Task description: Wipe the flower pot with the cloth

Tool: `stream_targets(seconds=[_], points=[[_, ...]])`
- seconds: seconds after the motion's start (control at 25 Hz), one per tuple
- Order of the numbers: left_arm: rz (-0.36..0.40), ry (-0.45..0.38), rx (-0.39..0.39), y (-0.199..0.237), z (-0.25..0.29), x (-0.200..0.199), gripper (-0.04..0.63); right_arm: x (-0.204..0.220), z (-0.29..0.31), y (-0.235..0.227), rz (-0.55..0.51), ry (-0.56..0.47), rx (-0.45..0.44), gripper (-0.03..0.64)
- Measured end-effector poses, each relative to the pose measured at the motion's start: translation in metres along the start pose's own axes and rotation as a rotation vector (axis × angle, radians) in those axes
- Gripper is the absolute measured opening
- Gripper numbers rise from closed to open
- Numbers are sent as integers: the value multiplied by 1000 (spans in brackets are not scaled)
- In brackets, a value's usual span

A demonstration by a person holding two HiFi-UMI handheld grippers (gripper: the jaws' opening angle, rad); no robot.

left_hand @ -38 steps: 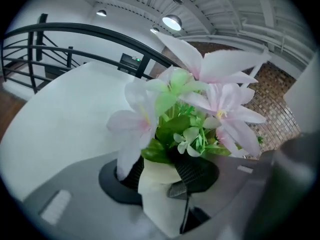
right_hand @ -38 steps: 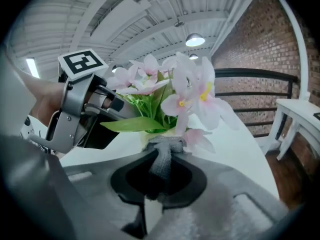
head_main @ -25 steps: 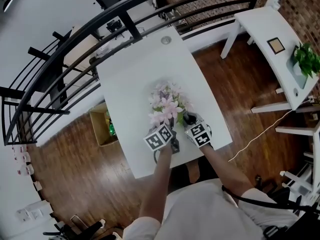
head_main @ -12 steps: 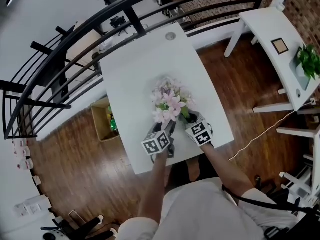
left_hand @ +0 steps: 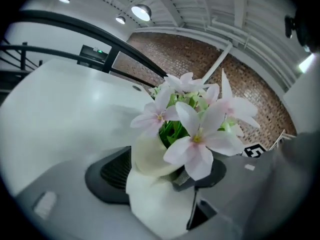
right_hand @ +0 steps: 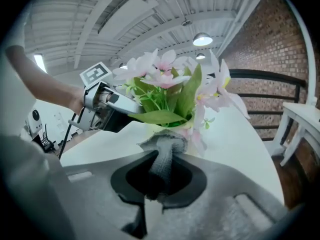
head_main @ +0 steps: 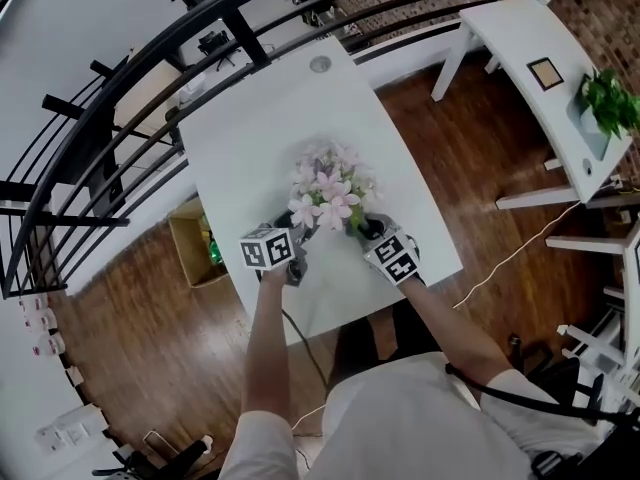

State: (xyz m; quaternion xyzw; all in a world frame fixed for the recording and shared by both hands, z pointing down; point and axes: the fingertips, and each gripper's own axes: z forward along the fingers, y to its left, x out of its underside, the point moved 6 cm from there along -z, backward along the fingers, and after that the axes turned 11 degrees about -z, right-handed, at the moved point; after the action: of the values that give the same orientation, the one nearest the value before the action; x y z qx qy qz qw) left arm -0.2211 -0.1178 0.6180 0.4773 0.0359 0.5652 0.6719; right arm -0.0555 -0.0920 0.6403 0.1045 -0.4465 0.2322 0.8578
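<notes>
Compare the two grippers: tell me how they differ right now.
The left gripper has the flower pot between its jaws, which are opening; the right gripper is shut on the grey cloth. The left stands at the pot's left in the head view, the right at its right. Both point at the pot.

Bright, even indoor light throughout; round ceiling lamps (left_hand: 141, 11) glow overhead in both claw views. The white tabletop (head_main: 260, 138) is nearly washed out in the head view. Fisheye lenses bend the railing (head_main: 245, 40) and blacken the corners of the claw views. The flower pot (left_hand: 147, 156), close to the lens, looks soft and slightly blurred.
</notes>
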Motion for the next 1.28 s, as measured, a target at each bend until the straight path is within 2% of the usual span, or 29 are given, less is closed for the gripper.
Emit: stream_targets(seconds=[0.04, 0.12, 0.2, 0.28, 0.72, 0.92, 1.04, 1.08, 1.2, 1.28], points=[[-19, -3, 29, 0, 3, -2, 340, 0, 0, 0, -3, -1, -3, 6], [-44, -12, 61, -1, 8, -5, 286, -1, 0, -1, -10, -3, -6, 6], [-51, -22, 67, -4, 12, -6, 216, -2, 1, -3, -13, -2, -2, 6], [-45, -38, 70, -6, 16, -4, 179, -2, 2, -5, -7, 1, 7, 6], [0, -110, 9, -23, 12, 16, 137, 1, 4, -7, 28, 13, 56, 6], [86, -75, -11, -30, 11, 27, 104, 3, 2, -8, 40, 18, 71, 6], [99, -73, -5, -35, 12, 35, 110, 8, 1, -11, 37, 18, 76, 6], [90, -87, -7, -33, 10, 36, 133, 9, 1, -12, 34, 17, 79, 6], [18, -149, -16, -10, -10, 28, 237, 6, 2, -8, 34, 22, 74, 6], [-39, -182, -4, 13, -22, 16, 253, 4, 3, -6, 33, 22, 68, 6]])
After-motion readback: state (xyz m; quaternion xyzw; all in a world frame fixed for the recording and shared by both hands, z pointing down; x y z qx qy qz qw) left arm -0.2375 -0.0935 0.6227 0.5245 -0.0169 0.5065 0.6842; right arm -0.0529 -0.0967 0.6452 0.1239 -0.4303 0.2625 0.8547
